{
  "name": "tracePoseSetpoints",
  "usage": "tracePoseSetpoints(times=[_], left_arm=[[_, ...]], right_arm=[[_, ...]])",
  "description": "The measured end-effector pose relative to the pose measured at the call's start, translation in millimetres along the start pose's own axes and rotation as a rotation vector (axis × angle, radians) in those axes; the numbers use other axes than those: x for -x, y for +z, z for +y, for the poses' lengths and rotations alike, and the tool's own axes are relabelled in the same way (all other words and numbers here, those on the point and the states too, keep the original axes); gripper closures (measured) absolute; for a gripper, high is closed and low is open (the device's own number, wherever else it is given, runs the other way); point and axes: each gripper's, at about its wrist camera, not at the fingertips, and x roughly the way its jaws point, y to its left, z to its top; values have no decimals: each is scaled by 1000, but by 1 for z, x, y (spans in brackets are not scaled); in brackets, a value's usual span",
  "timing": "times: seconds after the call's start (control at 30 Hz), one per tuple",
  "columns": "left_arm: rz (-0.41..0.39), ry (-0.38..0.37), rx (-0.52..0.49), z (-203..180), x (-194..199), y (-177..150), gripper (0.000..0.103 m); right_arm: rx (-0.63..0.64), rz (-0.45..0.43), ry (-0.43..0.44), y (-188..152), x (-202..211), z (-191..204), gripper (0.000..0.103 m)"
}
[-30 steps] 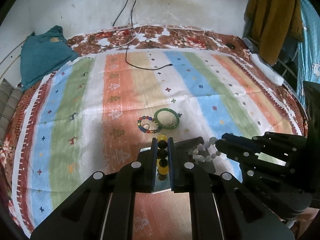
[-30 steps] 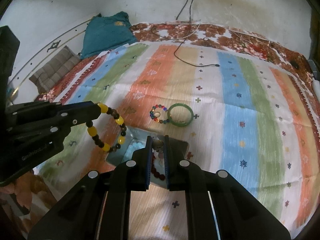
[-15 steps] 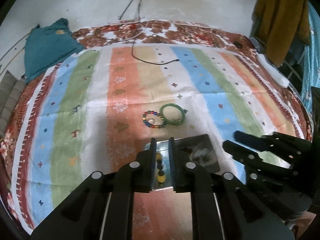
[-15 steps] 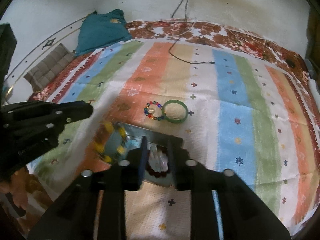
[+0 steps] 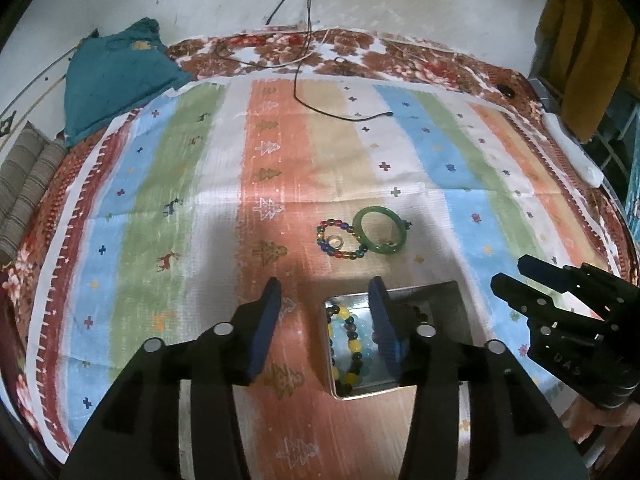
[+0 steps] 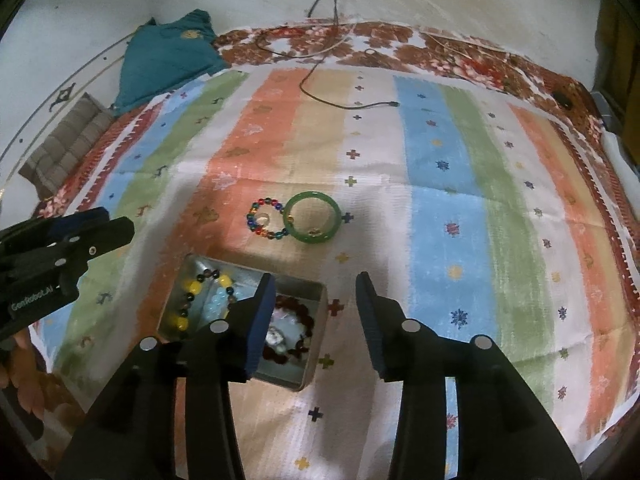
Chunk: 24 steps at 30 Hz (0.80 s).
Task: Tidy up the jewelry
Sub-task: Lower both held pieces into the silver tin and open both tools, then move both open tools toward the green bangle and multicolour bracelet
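Observation:
An open metal tin [image 5: 448, 300] [image 6: 316, 344] lies on the striped mat. In it are a yellow-and-dark bead bracelet [image 5: 348, 344] [image 6: 188, 292], a pale blue one [image 6: 218, 300], a dark red one [image 6: 296, 312] and a white bead piece [image 6: 276, 336]. Beyond the tin lie a green bangle [image 5: 378, 211] [image 6: 313, 197] and a multicoloured bead bracelet [image 5: 340, 255] [image 6: 266, 234] with a small ring [image 5: 335, 242] inside it. My left gripper [image 5: 325, 286] [image 6: 116, 224] hovers over the tin's left side, its jaws opening and nothing between them. My right gripper [image 6: 315, 280] [image 5: 516, 276] hovers over the tin's right side, its jaws also opening and empty.
A black cable [image 5: 320, 108] trails across the far middle of the mat. A teal cloth [image 5: 116, 76] and a striped cushion [image 5: 28, 184] sit at the far left. A white object [image 5: 576, 152] and a hanging mustard garment [image 5: 580, 40] are at the right edge.
Both grippers were shut on bead bracelets above the tin. Both have sunk toward it and let go, the jaws have spread, and the bracelets now lie in the tin.

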Motion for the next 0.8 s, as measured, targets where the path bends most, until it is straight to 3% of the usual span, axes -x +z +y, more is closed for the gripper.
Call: tracePoseSetpoints(times=[0.3,0.4,0.57,0.63,0.8], left_arm=[[13,30,-17,-2,-23,13,30],[22,37,-23,-1,-29,15,25],[29,5,-18,3,-36,22,20],[29,8,-19,4,-40,24,19],[39,14,-35,4,-53,28,18]], right_arm=[[-18,27,-30,12,-17,-8,40],[-18,40,-56,15,-26,-11,39],[-15,39,-41,23,-32,-11,36],[-7,37,-38,25,-33,-10,30],[8,59,-29,30,-45,-6,30]])
